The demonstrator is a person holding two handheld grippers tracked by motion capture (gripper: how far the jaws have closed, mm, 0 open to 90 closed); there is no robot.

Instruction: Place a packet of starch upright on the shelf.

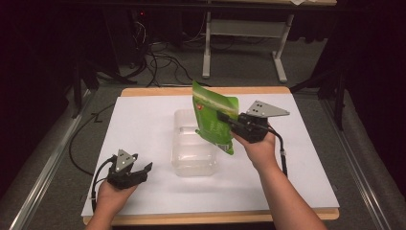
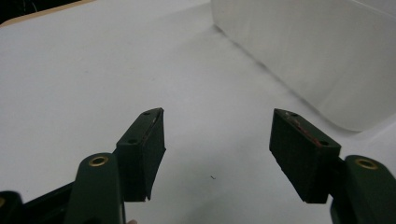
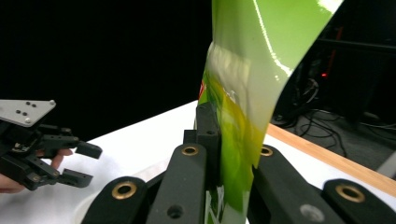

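High view: I have the right claw [image 1: 233,123] pinched on a glossy green plastic pouch [image 1: 215,122], held upright and slightly tilted above the far right part of a clear rectangular plastic container [image 1: 191,163] that stands at mid-tabletop on the white tabletop [image 1: 143,124]. I judge the step in hand to be carrying the pouch over the container for placement; the next move calls for lowering the pouch between the container walls, then spreading the claw to release it. My right forearm reaches forward from the bottom edge, wrist cocked left toward the pouch. The left claw [image 1: 143,170] rests low near the front left of the tabletop, apart from the container, hand wrapped under it. Left gripper view: the left claw [image 2: 217,140] stands spread wide with nothing between its pads, just above the white surface, the container wall [image 2: 327,60] ahead to the right. Right gripper view: the right claw [image 3: 231,140] is pressed onto the pouch [image 3: 252,70], which rises straight up from the jaws; the left claw [image 3: 81,163] sits farther off, spread.
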